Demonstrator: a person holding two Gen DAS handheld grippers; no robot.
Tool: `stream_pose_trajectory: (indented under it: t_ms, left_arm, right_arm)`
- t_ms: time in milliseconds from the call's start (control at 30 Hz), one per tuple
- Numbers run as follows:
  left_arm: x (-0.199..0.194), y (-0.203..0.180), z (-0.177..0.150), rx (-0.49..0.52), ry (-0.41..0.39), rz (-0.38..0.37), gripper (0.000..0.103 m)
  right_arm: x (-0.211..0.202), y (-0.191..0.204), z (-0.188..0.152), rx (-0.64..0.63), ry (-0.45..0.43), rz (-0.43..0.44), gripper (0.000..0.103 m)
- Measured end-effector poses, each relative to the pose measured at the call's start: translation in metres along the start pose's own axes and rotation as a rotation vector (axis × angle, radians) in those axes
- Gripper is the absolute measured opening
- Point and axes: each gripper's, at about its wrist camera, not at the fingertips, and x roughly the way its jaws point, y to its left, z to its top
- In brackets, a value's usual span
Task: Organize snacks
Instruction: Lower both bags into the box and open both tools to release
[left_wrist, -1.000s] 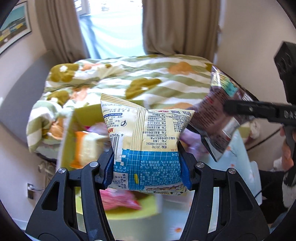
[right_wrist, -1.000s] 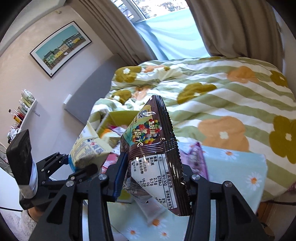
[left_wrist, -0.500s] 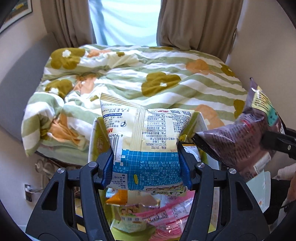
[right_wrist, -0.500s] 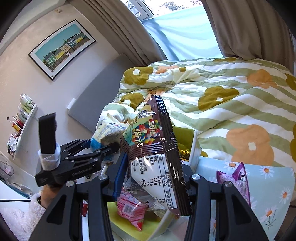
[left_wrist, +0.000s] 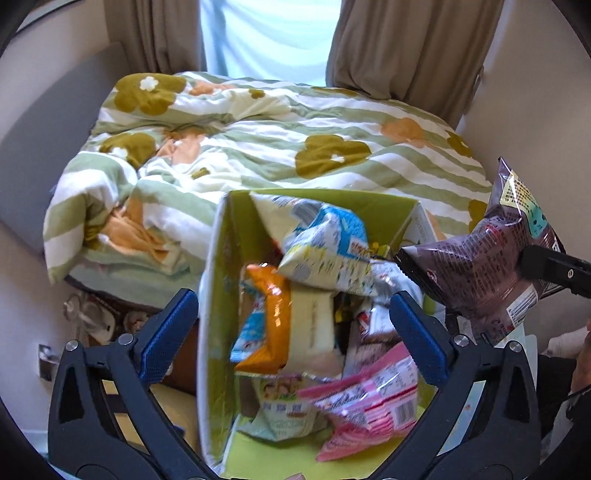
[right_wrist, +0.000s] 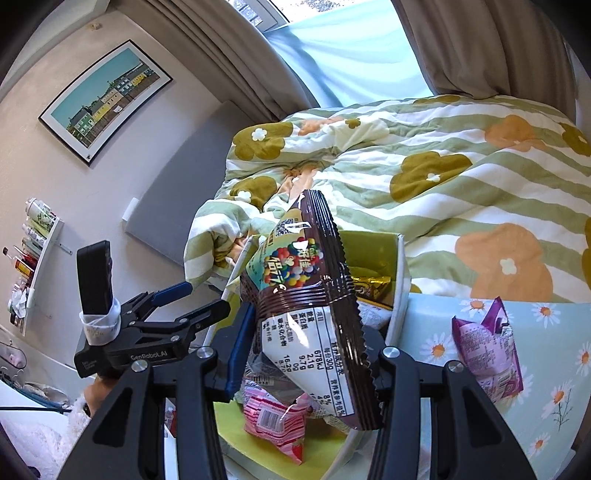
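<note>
A green box (left_wrist: 221, 295) holds several snack packets, among them an orange one (left_wrist: 269, 302) and a pink one (left_wrist: 365, 406). My left gripper (left_wrist: 291, 299) hangs over the box with its jaws opening wide and nothing between the pads. The cream-and-blue packet (left_wrist: 325, 251) lies blurred on top of the pile, free of the pads. My right gripper (right_wrist: 306, 332) is shut on a brown chocolate packet (right_wrist: 306, 295), held above the box's right side (right_wrist: 400, 280). That brown packet (left_wrist: 480, 269) shows at the right of the left wrist view. The left gripper (right_wrist: 199, 299) shows at the box's left.
A purple packet (right_wrist: 487, 354) lies on the daisy-print tablecloth (right_wrist: 554, 369) right of the box. Behind the box is a bed with a striped flowered quilt (left_wrist: 258, 129). A wall shelf with bottles (right_wrist: 37, 236) hangs at far left.
The left gripper moved over the box, opened and let go of the cream-and-blue packet, which dropped onto the pile. The right gripper carried the brown packet closer over the box.
</note>
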Motion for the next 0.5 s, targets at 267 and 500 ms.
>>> stream_pose_trajectory:
  t_ms: [267,500]
  left_arm:
    - [-0.034,0.017,-0.021,0.002,-0.038,0.065,0.102]
    - [-0.036,0.04,-0.036,-0.039,-0.025,0.077,0.102]
  right_arm:
    - [0.025,0.029,-0.006,0.009,0.054,0.075,0.043]
    - [0.054,0.043,-0.011,0.01,0.112,0.08,0.047]
